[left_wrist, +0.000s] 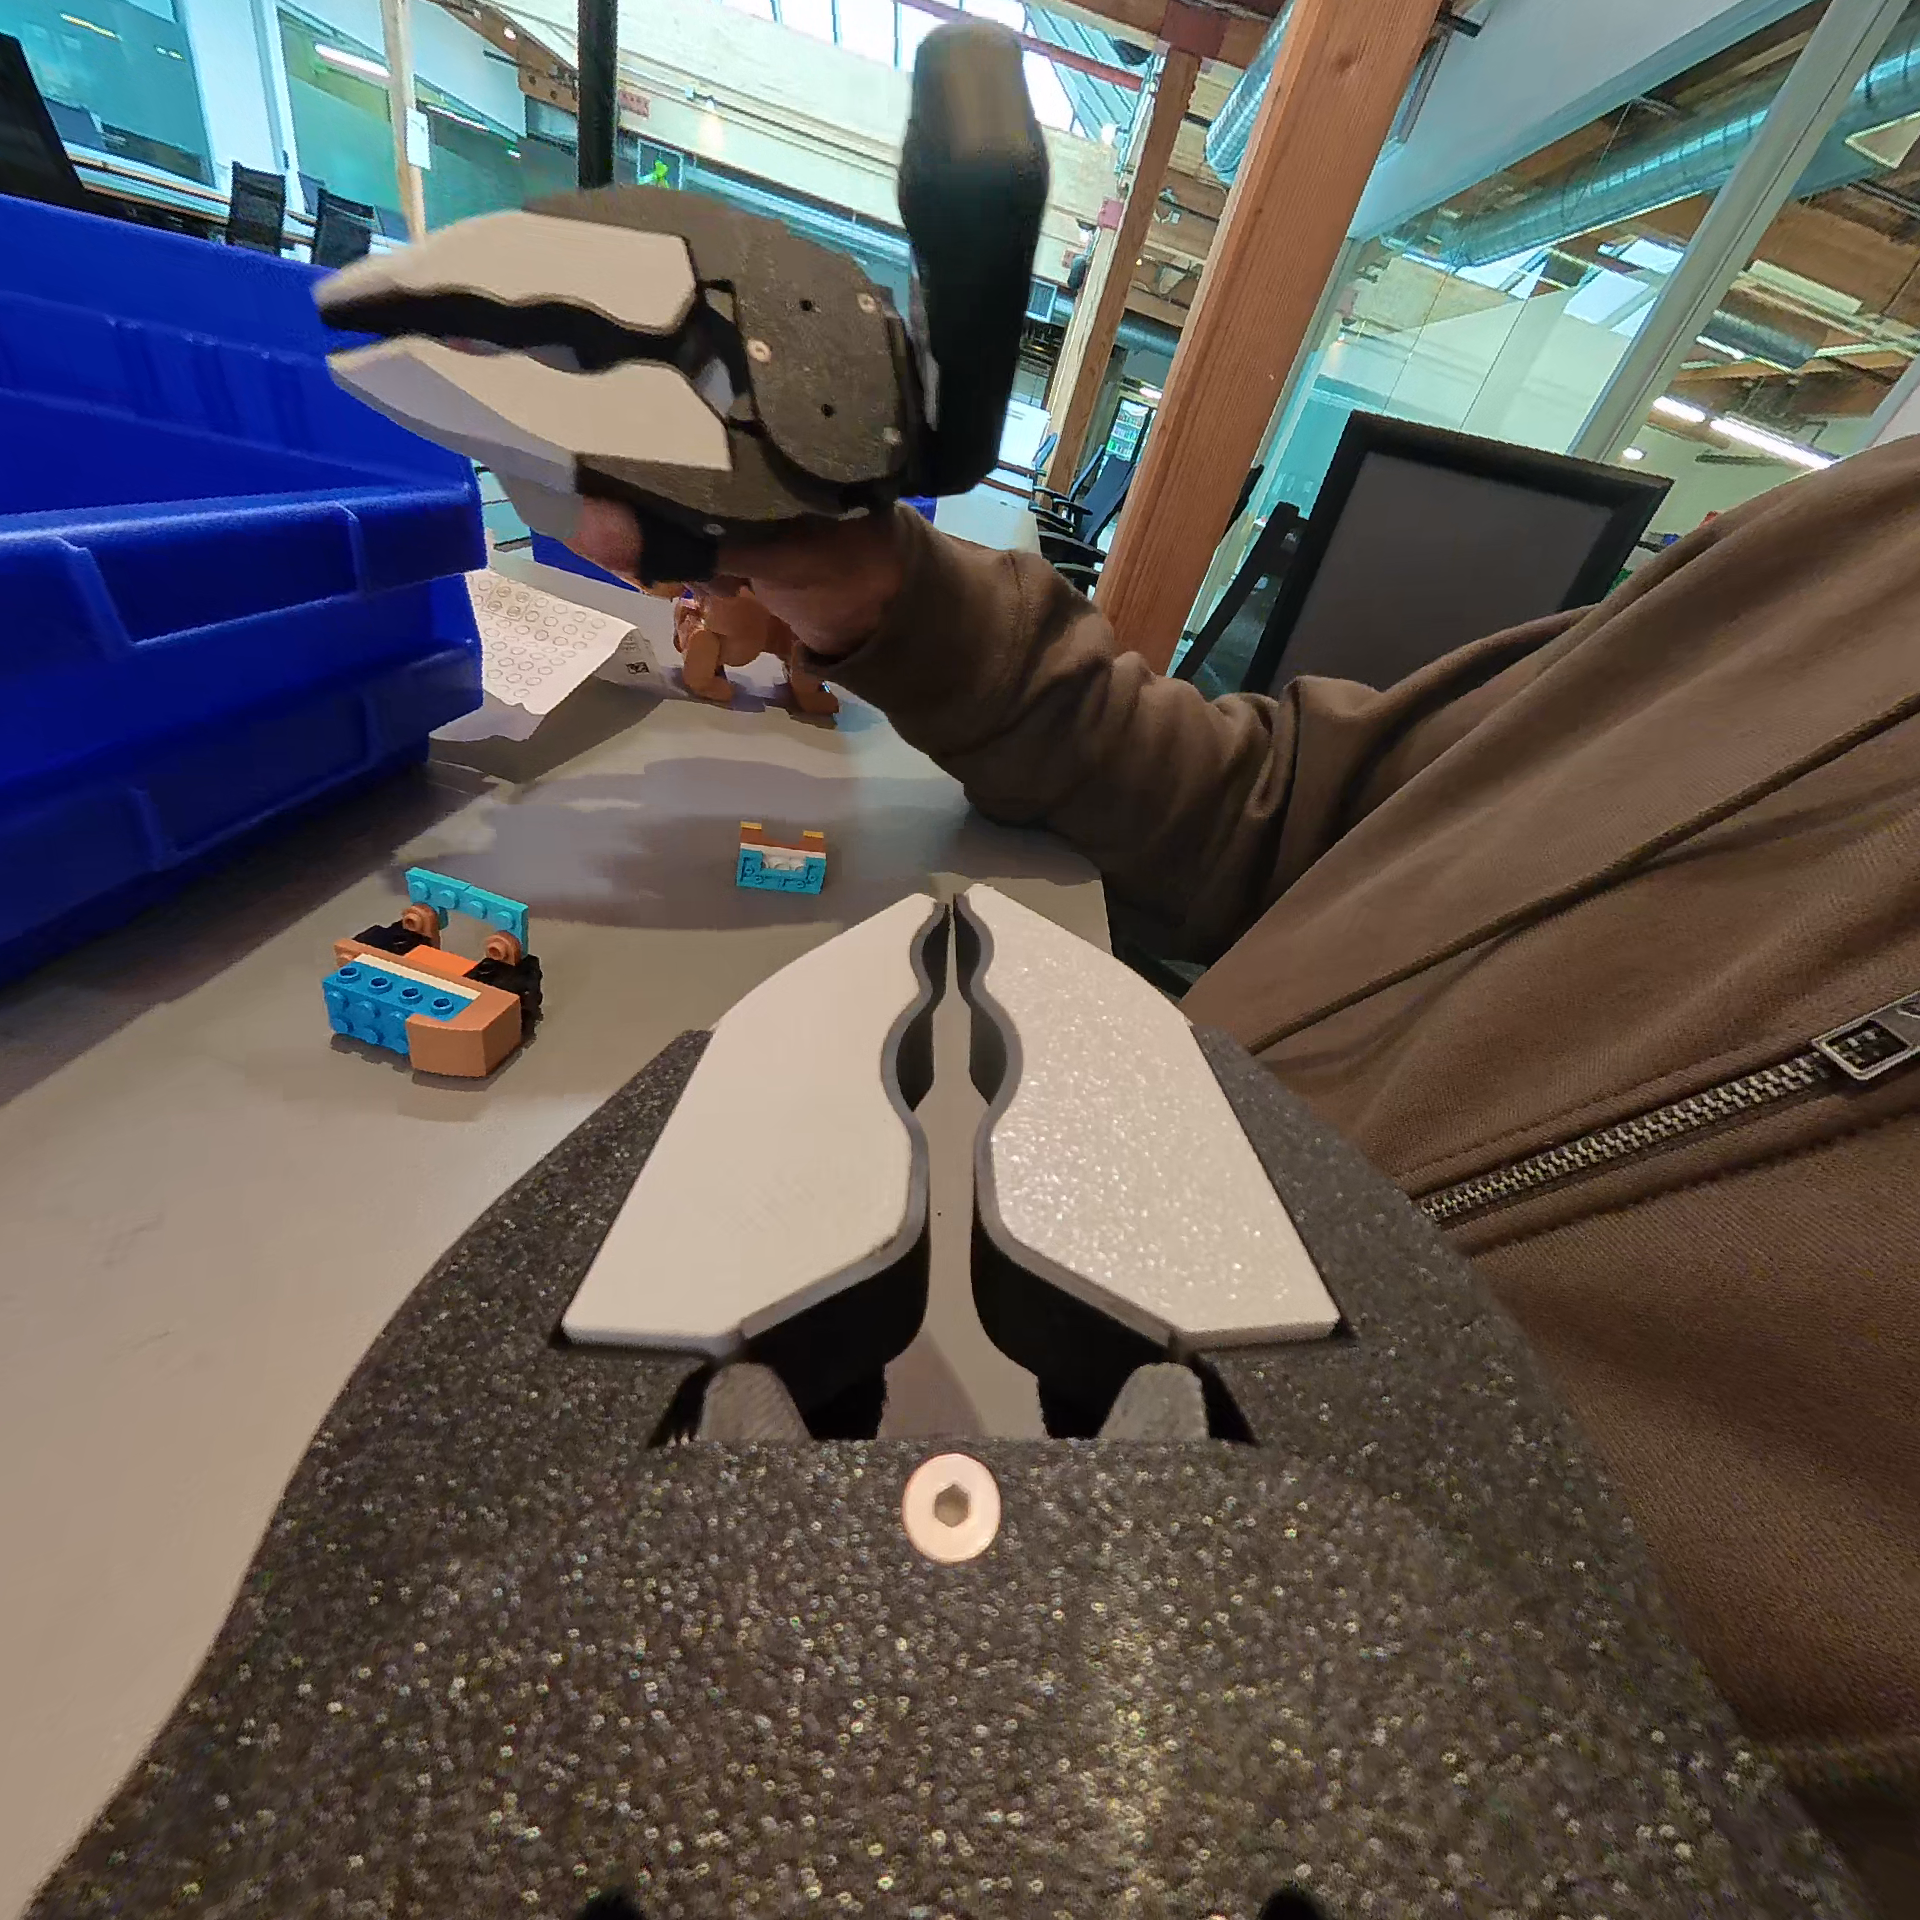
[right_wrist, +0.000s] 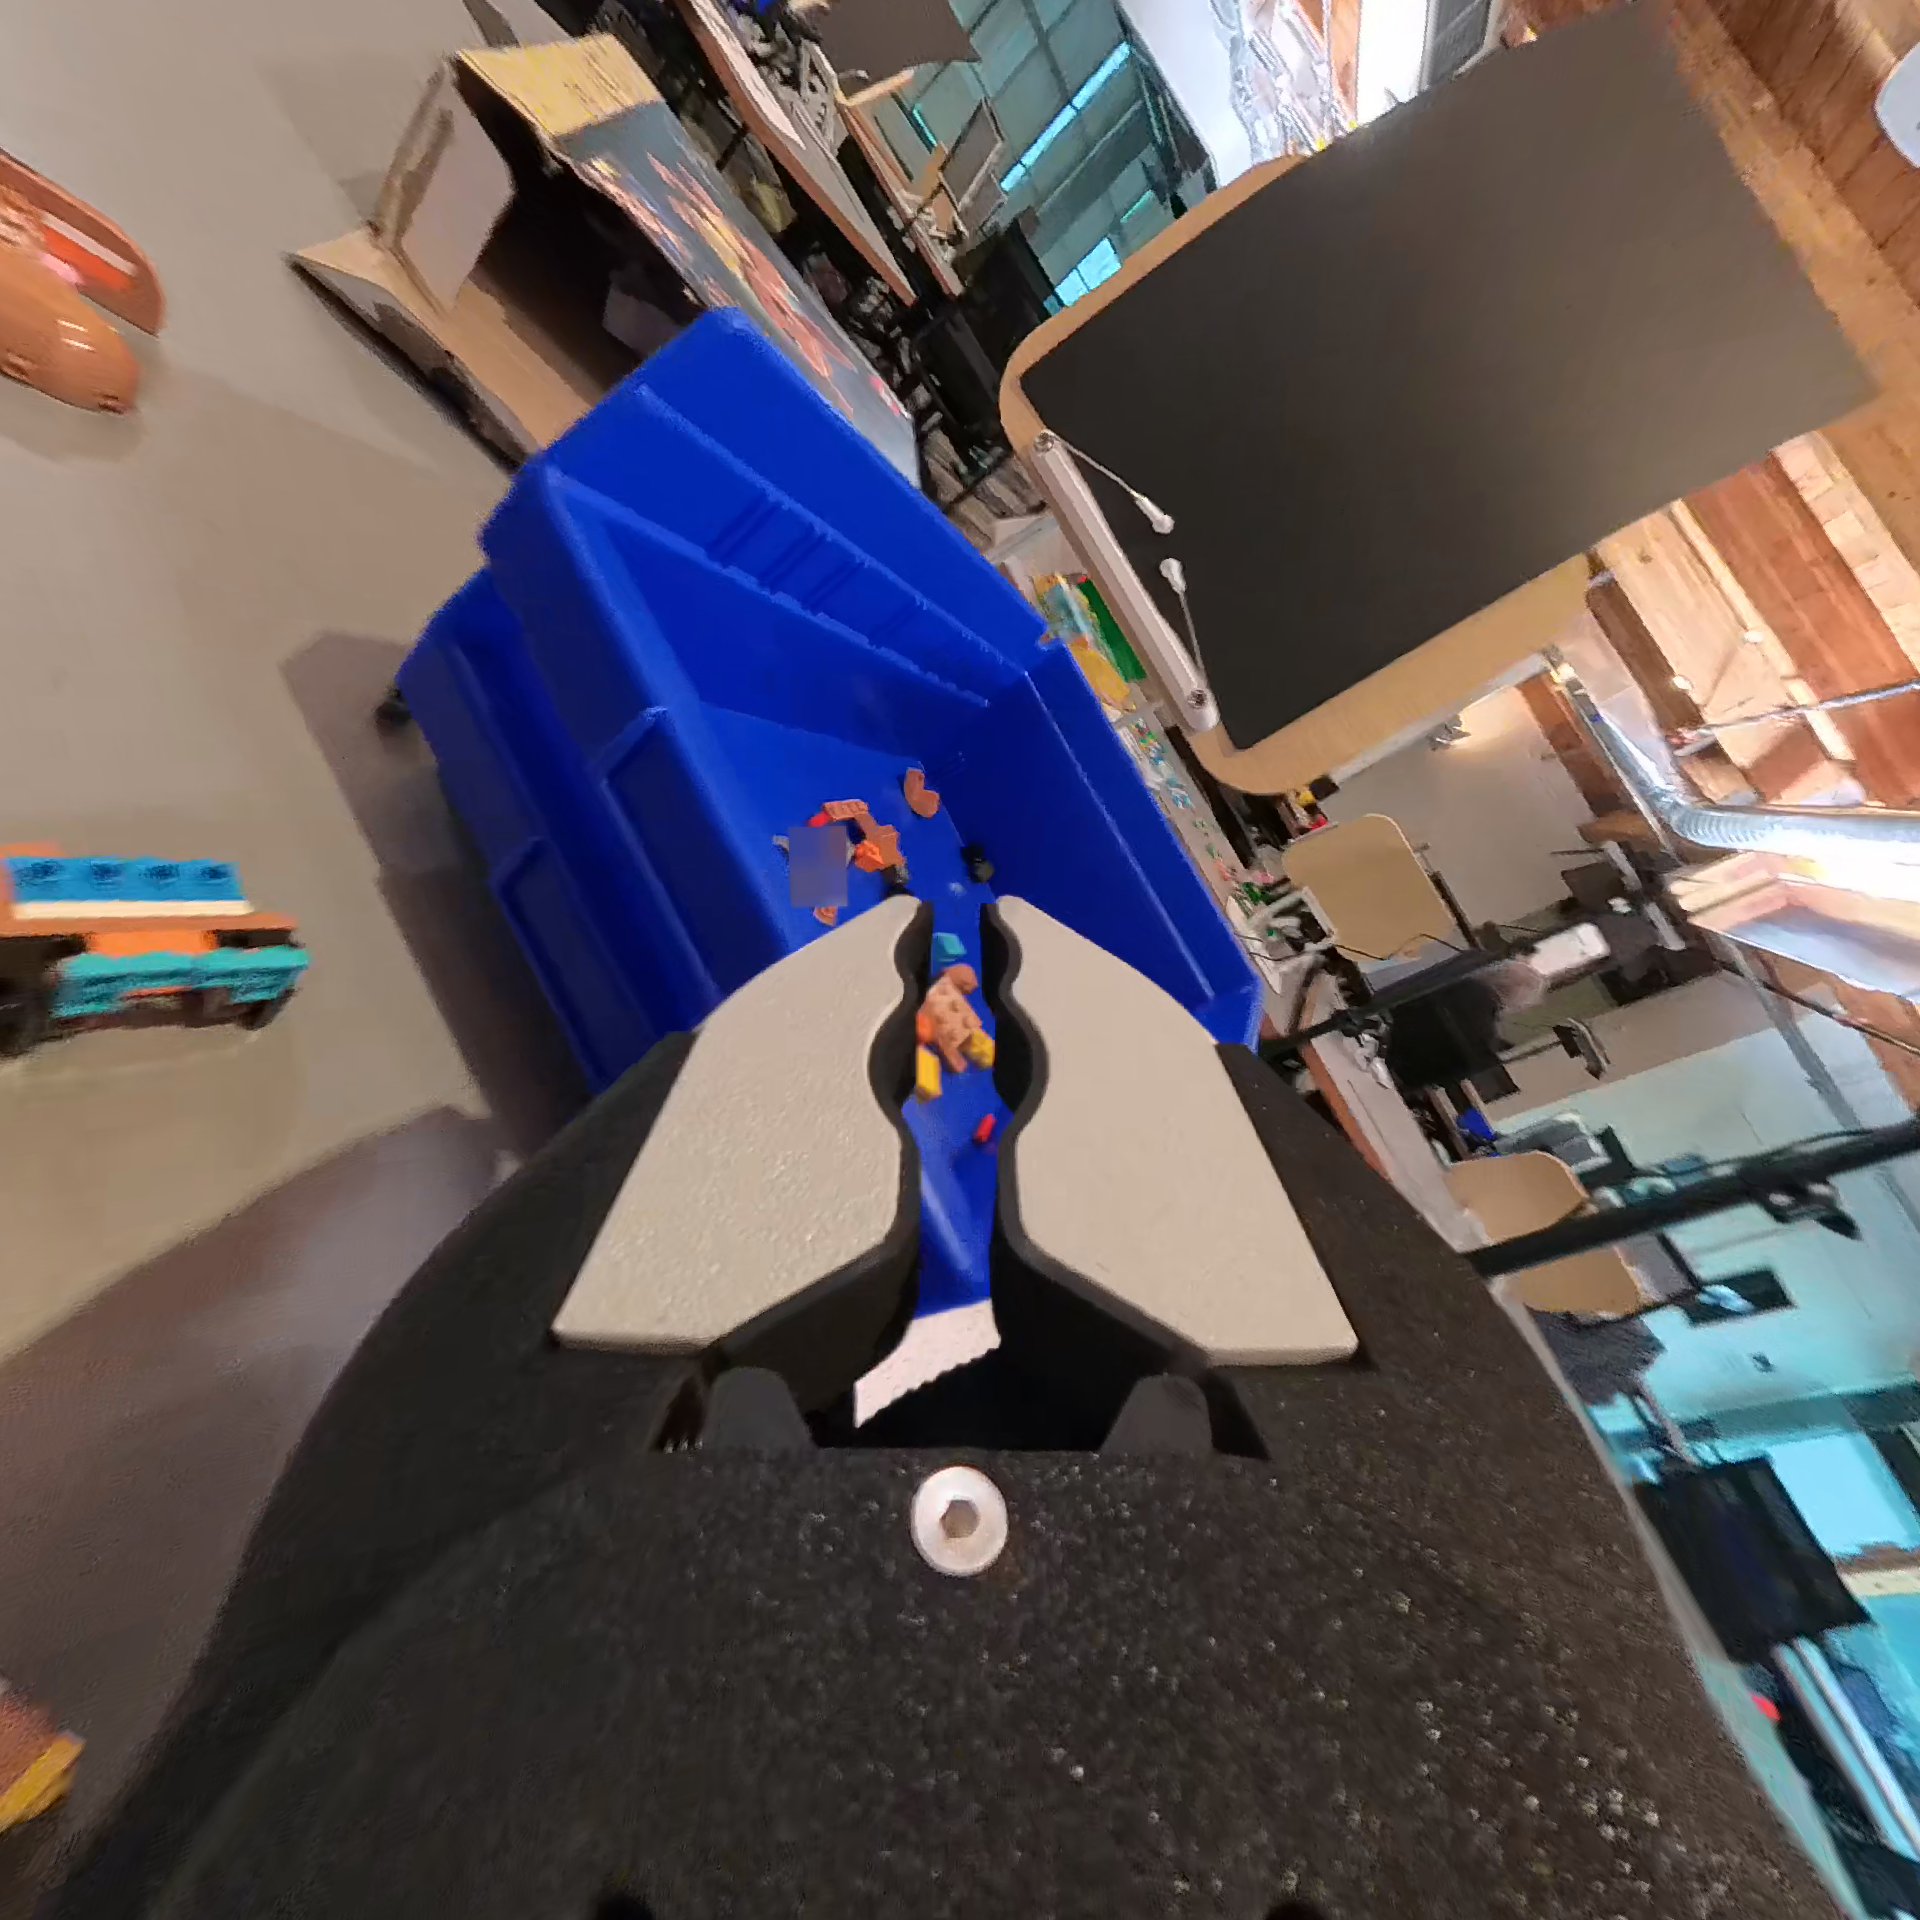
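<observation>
- The setting is a grey table (left_wrist: 208, 1195) in an open workshop with wooden posts, glass partitions and office chairs beyond.
- Nearest in the left wrist view, the left gripper (left_wrist: 952, 909) sits low over the table's near edge, its fingertips pressed together with nothing between them, beside a person's brown zipped jacket (left_wrist: 1558, 1039).
- Just ahead on the table lie a brick assembly (left_wrist: 436, 987) of blue, orange, tan and black pieces, partly built by the look of it, and near it a small teal and white brick piece (left_wrist: 781, 857), apart from the assembly.
- Farther back stand a brown brick animal figure (left_wrist: 727, 649) and a white sheet printed with small circles (left_wrist: 540, 634).
- The right gripper (right_wrist: 958, 914) is raised in the air, held in a hand (left_wrist: 800, 582), its fingers slightly parted and gripping nothing that shows.
- It points into the stacked blue bins (right_wrist: 644, 665), where many loose bricks (right_wrist: 951, 1023) in orange, tan, yellow and red still lie unpicked.
- Behind the bins rests an open cardboard box (right_wrist: 488, 208).
</observation>
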